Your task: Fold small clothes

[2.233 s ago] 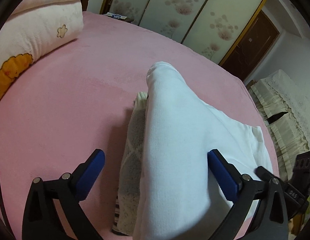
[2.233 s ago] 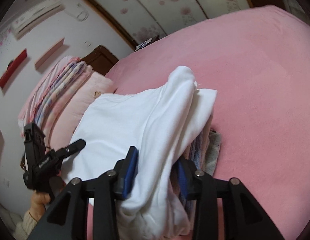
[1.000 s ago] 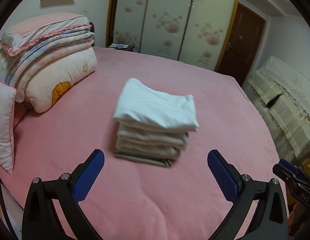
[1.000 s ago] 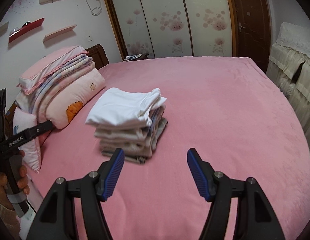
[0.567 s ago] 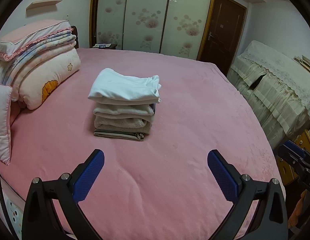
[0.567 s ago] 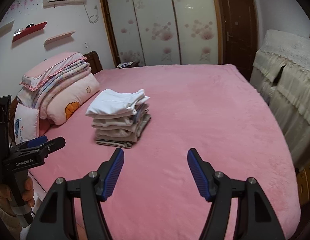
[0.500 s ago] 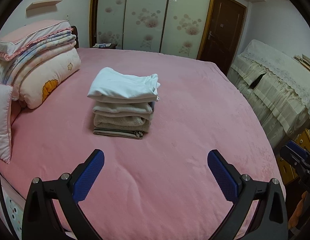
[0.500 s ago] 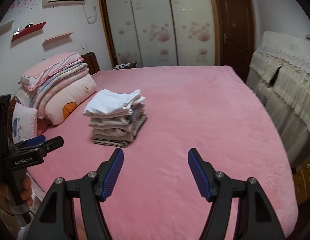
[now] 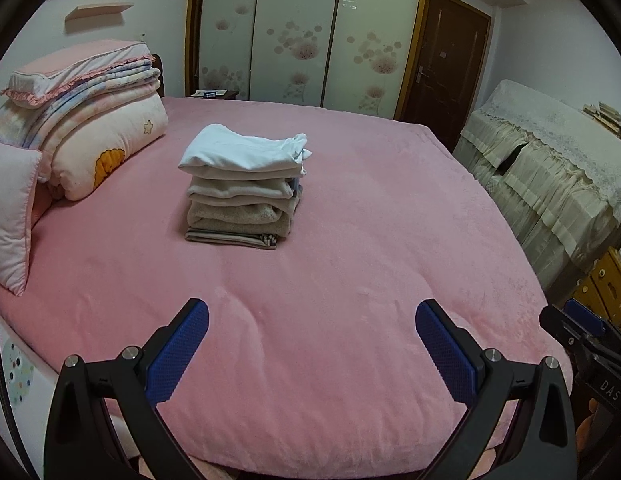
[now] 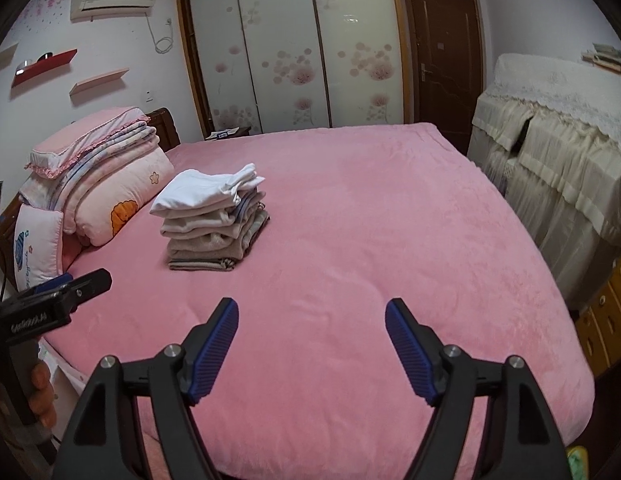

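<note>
Gaping wide with nothing between them, the blue ribbed fingers of the left gripper and those of the right gripper hang over the near edge of the plush pink bed. Well apart, toward the pillows, sits the stack of folded clothes: a smooth white garment on top, a nubbly beige one lower, a thin striped piece at the bottom. Soft, light and floppy (layers probably slide), it is best pinched at a folded edge.
</note>
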The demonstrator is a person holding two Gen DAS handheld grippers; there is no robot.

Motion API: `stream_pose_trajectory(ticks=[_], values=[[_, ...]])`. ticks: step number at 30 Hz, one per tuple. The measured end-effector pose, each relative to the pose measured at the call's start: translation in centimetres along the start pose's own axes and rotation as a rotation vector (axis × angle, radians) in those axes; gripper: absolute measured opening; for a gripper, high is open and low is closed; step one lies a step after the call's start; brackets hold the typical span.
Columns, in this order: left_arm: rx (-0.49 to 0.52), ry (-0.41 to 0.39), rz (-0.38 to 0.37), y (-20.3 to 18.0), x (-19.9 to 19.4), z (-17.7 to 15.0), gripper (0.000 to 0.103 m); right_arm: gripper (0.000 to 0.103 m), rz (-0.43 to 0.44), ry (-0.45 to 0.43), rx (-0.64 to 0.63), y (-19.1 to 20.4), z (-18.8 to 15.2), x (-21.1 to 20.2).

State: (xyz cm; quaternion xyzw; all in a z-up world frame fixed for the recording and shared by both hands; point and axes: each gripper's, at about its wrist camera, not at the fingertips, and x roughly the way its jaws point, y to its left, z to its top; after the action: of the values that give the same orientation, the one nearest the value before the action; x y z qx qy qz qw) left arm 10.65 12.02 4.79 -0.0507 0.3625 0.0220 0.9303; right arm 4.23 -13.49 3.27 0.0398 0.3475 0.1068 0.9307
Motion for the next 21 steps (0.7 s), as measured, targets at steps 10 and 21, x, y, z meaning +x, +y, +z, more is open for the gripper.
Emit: stream_pose_trajectory(ticks=[10,21], values=[[0.036,-0.028,0.110,-1.0,-2.6,-5.6,0.103,0.077,-0.017,0.025,0.053,2.0,-5.1,-1.4],[0.056,-0.018,0.102,-1.4,-2.5,-6.7,0.103,0.077,-0.052,-0.005,0.003,3.5,-6.3,-2.2]])
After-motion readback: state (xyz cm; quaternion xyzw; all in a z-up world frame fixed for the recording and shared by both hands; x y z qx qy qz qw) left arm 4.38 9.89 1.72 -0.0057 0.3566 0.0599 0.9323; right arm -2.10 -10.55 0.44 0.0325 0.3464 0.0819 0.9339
